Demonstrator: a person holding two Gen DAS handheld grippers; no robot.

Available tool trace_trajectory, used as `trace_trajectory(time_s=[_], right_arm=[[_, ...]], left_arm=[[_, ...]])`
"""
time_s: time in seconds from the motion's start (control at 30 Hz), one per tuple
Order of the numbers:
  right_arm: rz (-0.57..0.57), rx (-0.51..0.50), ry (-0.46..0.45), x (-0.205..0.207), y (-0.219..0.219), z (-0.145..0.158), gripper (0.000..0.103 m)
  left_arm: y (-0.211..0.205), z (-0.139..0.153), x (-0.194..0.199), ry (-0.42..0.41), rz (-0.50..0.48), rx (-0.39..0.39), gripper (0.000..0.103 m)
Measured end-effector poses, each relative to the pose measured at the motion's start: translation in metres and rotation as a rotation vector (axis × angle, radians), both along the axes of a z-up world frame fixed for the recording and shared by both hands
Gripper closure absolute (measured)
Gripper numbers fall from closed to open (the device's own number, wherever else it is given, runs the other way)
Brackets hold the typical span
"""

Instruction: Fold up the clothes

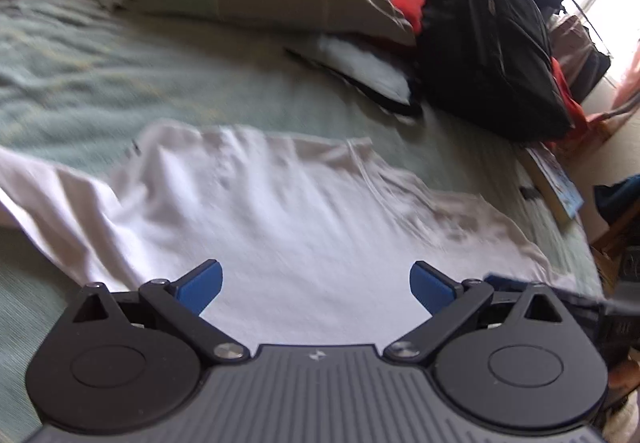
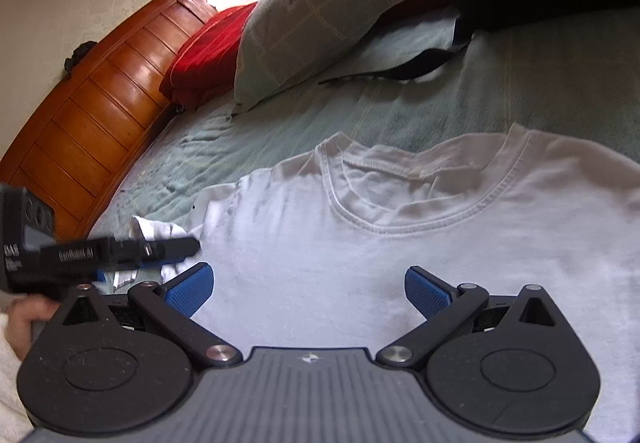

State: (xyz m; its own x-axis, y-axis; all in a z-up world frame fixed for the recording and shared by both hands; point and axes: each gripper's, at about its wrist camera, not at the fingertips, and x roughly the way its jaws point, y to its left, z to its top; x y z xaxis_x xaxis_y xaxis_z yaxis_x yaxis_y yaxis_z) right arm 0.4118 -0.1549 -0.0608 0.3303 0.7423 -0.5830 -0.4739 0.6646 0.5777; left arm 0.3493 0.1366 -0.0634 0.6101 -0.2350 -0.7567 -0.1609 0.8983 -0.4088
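White T-shirt [image 2: 400, 243] between parted fingers [image 2: 188, 289]

Readable marks, right wrist view:
- At nine o'clock, on the black side of the left gripper [image 2: 172, 249]: white lettering, blurred, reading roughly "GenRobot.AI".
- Further left at nine o'clock, on the same gripper's body: white characters "DAS", with a smaller line beneath, too blurred to read.
- At six o'clock, on the ribbed grey housing of the right gripper [image 2: 308, 289]: small pale emblem, no letters.

Left wrist view:
- At six o'clock, on the ribbed grey housing: same small pale emblem, no letters.
- At three o'clock, on the book [image 1: 554, 183] at the bed's edge: coloured cover print, illegible.
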Motion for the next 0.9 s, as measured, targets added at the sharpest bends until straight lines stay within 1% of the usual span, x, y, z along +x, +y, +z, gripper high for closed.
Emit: trace_trajectory(time_s=[0.03, 0.1, 0.17, 0.23, 0.4, 0.47, 0.63, 0.73, 0.8, 0.9], right_arm=[[-0.003, 0.007, -0.001, 0.0, -0.001, 0.0, 0.0], [-0.01, 0.016, -0.002, 0.001, -0.002, 0.0, 0.0], [-0.014, 0.003, 0.001, 0.002, -0.001, -0.002, 0.0], [-0.017, -0.023, -0.006, 0.002, 0.002, -0.003, 0.0], [-0.012, -0.04, -0.008, 0.002, 0.008, -0.009, 0.0], [-0.012, -0.042, -0.005, 0.003, 0.009, -0.011, 0.0], [-0.01, -0.054, -0.015, 0.002, 0.012, -0.013, 0.0], [-0.011, -0.055, -0.021, 0.002, 0.013, -0.015, 0.0], [-0.011, -0.059, -0.027, 0.002, 0.014, -0.016, 0.0], [-0.008, -0.062, -0.04, 0.002, 0.015, -0.017, 0.0]], left_arm=[[-0.001, -0.006, -0.002, 0.008, 0.0, -0.003, 0.003], [0.003, -0.013, -0.007, 0.009, 0.017, 0.021, 0.003], [0.01, -0.012, -0.016, 0.0, 0.056, 0.071, 0.003], [0.018, -0.008, -0.027, 0.011, 0.096, 0.112, 0.004], [0.019, 0.0, -0.06, -0.063, 0.033, 0.069, 0.003], [0.018, -0.009, -0.066, -0.054, 0.016, 0.047, 0.003], [0.03, -0.012, -0.088, -0.086, 0.05, 0.023, 0.003], [0.049, -0.005, -0.098, -0.109, 0.105, -0.007, 0.003], [0.065, -0.002, -0.102, -0.117, 0.164, -0.007, 0.003], [0.094, 0.001, -0.106, -0.138, 0.254, -0.047, 0.003]])
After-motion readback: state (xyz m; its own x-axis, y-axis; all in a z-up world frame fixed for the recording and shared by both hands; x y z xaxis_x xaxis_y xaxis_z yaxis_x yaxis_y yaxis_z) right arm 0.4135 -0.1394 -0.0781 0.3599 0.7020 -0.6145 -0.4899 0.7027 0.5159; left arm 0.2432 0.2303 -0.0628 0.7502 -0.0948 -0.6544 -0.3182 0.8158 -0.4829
